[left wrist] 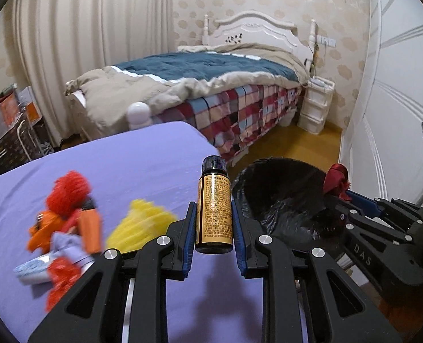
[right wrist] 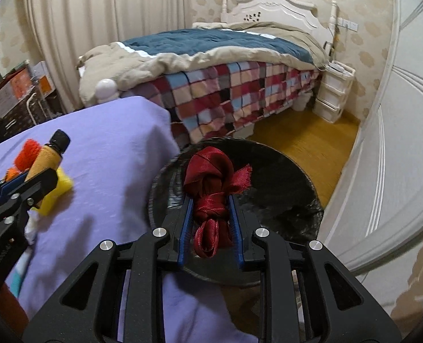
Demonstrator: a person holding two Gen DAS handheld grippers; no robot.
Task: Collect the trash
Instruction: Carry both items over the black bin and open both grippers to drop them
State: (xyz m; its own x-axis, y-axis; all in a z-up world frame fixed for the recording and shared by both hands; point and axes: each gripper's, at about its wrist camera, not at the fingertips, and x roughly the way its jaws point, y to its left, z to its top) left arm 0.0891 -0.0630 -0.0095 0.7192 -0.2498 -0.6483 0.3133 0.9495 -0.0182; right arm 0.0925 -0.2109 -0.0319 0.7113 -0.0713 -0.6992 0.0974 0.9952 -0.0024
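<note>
My left gripper (left wrist: 213, 223) had its blue-padded fingers (left wrist: 190, 225) pinched on a small amber bottle (left wrist: 213, 208), holding it upright by the sides of its gold label, black screw cap at the top. The bottle hung in the air above the lavender-covered table (left wrist: 131, 168), close to the table's right edge and just beside the bin. From my right camera the same bottle (right wrist: 47, 157) showed at the far left, tilted in that view, with the left gripper (right wrist: 25, 183) clamped round its lower half.

My right gripper (right wrist: 210, 217) was closed on a knotted dark red satin ribbon (right wrist: 211, 191). The pads pressed the lower part of the knot, a loop dangled between the fingers (right wrist: 234, 220) and a frayed end stuck out to the right. The ribbon hung directly above the mouth of the round bin lined with a black trash bag (right wrist: 282, 200), which stood on the wooden floor against the table's right side.

Behind the left gripper, still on the tabletop, lay a blurred heap of leftovers: a fuzzy red pom-pom (left wrist: 68, 191), an orange piece (left wrist: 42, 228), a yellow crumpled thing (left wrist: 140, 225) and a pale blue-and-white scrap (left wrist: 37, 268). I couldn't tell more about them through the blur.
</note>
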